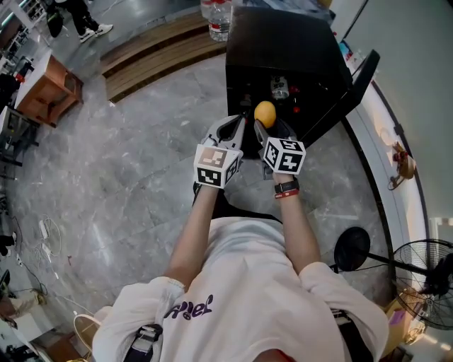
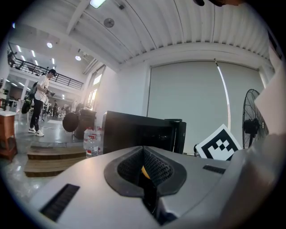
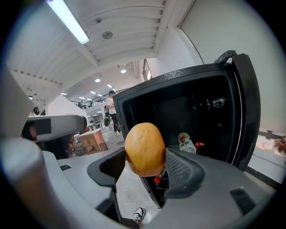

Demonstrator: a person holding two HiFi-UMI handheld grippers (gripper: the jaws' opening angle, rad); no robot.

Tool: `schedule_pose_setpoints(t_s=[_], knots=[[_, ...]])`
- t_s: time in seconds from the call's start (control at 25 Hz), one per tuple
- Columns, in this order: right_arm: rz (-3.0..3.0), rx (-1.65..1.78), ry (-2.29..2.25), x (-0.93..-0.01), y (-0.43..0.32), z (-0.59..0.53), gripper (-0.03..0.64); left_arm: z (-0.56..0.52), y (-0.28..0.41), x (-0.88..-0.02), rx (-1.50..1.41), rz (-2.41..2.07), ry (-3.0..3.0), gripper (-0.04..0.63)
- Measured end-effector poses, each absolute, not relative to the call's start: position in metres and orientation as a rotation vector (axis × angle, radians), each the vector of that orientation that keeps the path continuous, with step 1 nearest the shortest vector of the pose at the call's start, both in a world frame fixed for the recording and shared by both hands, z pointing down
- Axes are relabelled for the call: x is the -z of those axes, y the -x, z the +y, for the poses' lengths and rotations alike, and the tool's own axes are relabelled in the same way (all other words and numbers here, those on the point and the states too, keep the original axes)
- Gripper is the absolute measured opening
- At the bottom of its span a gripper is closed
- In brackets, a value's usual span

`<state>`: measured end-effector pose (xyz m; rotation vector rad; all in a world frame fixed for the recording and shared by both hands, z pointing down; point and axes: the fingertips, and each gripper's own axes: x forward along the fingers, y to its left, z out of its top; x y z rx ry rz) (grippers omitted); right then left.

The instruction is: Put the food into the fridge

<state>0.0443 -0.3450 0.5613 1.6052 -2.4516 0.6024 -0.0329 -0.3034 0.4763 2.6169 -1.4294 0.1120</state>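
A small black fridge (image 1: 283, 49) stands on the floor with its door (image 1: 348, 95) swung open to the right. My right gripper (image 1: 263, 121) is shut on a yellow-orange potato (image 1: 265, 113), held just in front of the open fridge. In the right gripper view the potato (image 3: 144, 148) sits between the jaws, with the fridge interior (image 3: 178, 112) behind it. A bottle (image 3: 184, 142) and a red-capped item (image 3: 199, 145) lie inside. My left gripper (image 1: 232, 129) hangs beside the right one, jaws closed together with nothing in them. In the left gripper view the fridge (image 2: 138, 132) lies ahead.
Water bottles (image 1: 218, 15) stand on a wooden step (image 1: 152, 53) left of the fridge. A black fan (image 1: 425, 279) and its round base (image 1: 352, 249) stand at the right. A wooden table (image 1: 48, 88) is far left. A person (image 2: 41, 102) stands far off.
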Motion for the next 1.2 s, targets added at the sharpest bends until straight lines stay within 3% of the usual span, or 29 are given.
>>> schedule_pose_setpoints(t_s=[1.2], knots=[[-2.314, -0.693, -1.581, -0.656, -0.035, -0.425, 0.291, -0.357, 0.042, -0.508, -0.119, -1.350, -2.655, 0.017]])
